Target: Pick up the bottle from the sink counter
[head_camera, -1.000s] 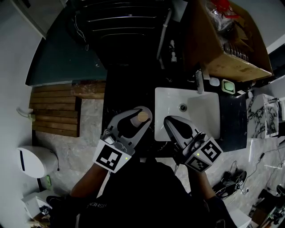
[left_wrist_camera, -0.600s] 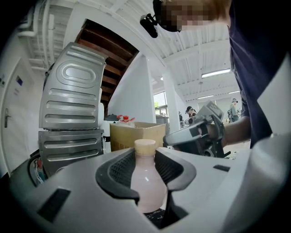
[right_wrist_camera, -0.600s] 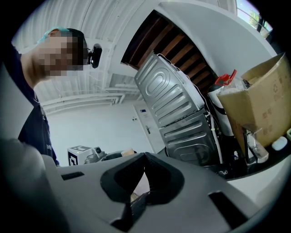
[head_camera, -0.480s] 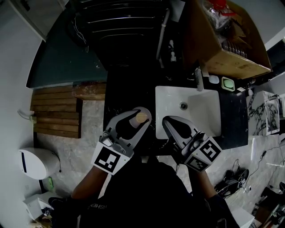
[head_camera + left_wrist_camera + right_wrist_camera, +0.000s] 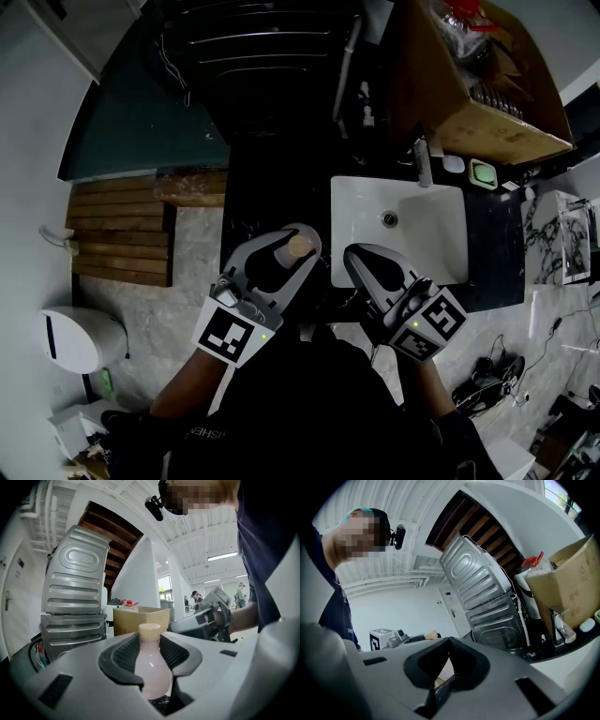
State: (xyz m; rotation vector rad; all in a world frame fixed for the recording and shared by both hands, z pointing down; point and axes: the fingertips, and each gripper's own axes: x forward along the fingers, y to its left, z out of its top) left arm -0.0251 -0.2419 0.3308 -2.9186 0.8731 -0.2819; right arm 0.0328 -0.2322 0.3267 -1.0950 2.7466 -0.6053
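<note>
A pale pink bottle (image 5: 151, 667) with a beige cap (image 5: 300, 246) stands upright between the jaws of my left gripper (image 5: 298, 240), which is shut on its body. It hangs over the dark counter (image 5: 253, 187), just left of the white sink (image 5: 441, 244). In the left gripper view the ribbed pads (image 5: 125, 654) press on both sides of the bottle below its neck. My right gripper (image 5: 356, 253) is beside it over the sink's front left corner. Its jaws meet at the tips and hold nothing, as the right gripper view (image 5: 449, 643) shows.
A faucet (image 5: 422, 164) and a green soap dish (image 5: 482, 175) sit at the sink's back edge. An open cardboard box (image 5: 478, 84) stands behind them, a dark washing machine (image 5: 253, 47) at the far end. Wooden slats (image 5: 117, 230) and a white bin (image 5: 70, 337) lie on the floor to the left.
</note>
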